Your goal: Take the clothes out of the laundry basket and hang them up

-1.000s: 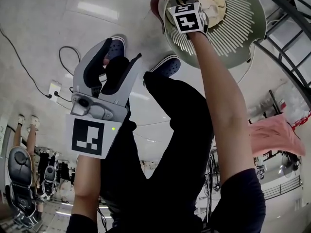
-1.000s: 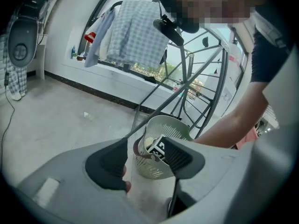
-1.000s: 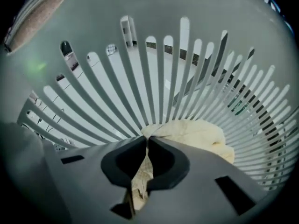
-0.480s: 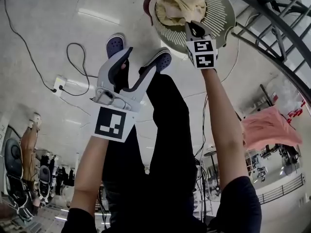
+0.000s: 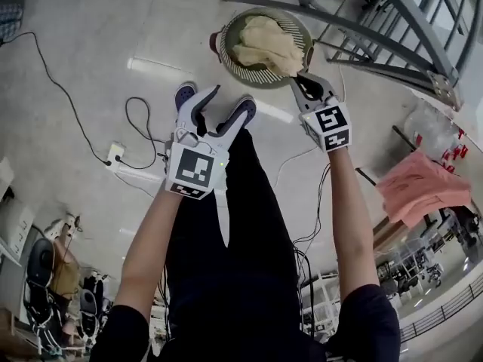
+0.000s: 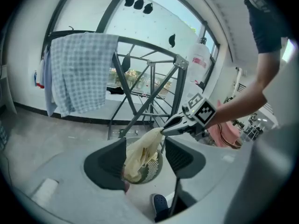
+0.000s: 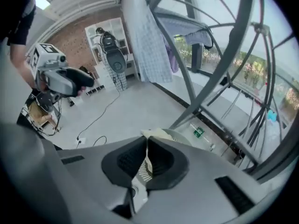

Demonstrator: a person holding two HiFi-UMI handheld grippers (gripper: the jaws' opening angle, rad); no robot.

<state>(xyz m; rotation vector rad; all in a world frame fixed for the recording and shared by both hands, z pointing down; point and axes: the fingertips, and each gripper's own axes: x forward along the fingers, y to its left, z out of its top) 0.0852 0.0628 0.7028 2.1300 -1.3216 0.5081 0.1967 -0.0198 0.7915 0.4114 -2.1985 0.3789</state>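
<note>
The cream garment [image 5: 268, 45] is pinched at one corner by the right gripper [image 5: 296, 77] — jaws shut tight on the cloth. The rest drapes down into the laundry basket [image 5: 256, 72] on the floor, beside the drying rack [image 5: 392, 21]. R forearm stretches fwd, tool angled down. The left gripper [image 5: 232, 96] is held nearer the body — jaws wide apart, gripping nothing, L forearm extended too.
</note>
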